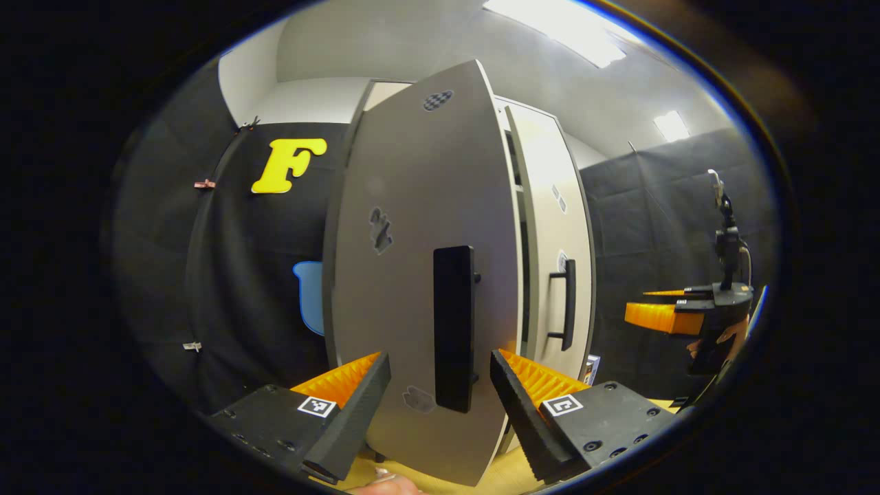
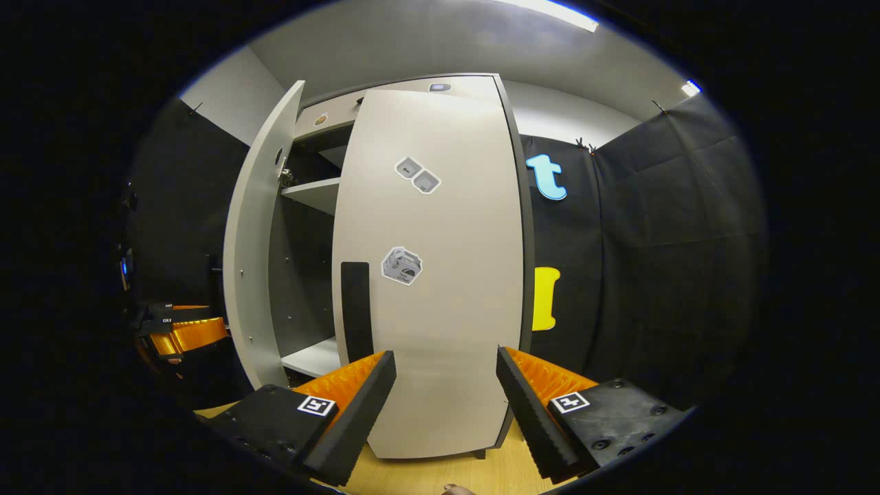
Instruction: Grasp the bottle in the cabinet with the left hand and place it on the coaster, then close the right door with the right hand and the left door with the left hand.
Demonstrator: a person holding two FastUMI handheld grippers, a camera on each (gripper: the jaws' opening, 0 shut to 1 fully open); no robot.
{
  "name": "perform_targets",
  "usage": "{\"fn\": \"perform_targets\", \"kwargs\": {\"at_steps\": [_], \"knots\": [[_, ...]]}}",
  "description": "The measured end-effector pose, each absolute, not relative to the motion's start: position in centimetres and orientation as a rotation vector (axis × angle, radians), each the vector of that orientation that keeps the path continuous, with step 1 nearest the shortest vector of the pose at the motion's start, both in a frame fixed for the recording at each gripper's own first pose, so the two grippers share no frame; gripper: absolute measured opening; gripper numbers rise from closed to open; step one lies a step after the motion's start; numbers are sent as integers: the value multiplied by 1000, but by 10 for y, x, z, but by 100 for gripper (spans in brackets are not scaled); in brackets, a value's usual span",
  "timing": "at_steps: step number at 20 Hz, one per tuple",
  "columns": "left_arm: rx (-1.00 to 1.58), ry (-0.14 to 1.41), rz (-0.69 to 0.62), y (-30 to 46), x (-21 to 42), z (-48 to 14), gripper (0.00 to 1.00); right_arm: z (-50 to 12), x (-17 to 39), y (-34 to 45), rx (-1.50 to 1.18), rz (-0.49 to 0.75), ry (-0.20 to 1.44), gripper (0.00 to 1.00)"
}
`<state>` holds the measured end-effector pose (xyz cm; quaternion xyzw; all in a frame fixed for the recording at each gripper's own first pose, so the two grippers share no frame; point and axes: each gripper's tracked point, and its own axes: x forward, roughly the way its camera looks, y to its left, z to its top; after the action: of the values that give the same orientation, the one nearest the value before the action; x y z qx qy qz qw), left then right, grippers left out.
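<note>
The cabinet's left door (image 1: 412, 227) stands ajar right in front of my left gripper (image 1: 440, 405), which is open. Its black handle (image 1: 454, 326) lies just beyond the gap between the fingers, untouched. To its right, the right door (image 1: 550, 227) with its own handle (image 1: 567, 302) lies against the cabinet front. In the right gripper view, my right gripper (image 2: 447, 405) is open and faces the right door (image 2: 440, 275), a short way off it. The left door (image 2: 258, 261) swings outward, showing shelves (image 2: 313, 192). A hand holds the right gripper (image 1: 660, 313) at the far right of the left gripper view.
A wooden tabletop (image 2: 440, 474) runs under the cabinet. Black cloth walls (image 1: 653, 220) close the booth on both sides. The left gripper (image 2: 185, 333) shows at the left edge of the right gripper view, beside the open left door.
</note>
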<state>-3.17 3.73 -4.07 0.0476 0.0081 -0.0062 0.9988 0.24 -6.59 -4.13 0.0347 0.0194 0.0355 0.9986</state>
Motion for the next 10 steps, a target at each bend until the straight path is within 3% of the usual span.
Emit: {"fn": "perform_targets", "kwargs": {"at_steps": [10], "knots": [[19, 42, -14, 21, -31, -47, 93, -43, -1, -60, 86, 75, 41, 98]]}}
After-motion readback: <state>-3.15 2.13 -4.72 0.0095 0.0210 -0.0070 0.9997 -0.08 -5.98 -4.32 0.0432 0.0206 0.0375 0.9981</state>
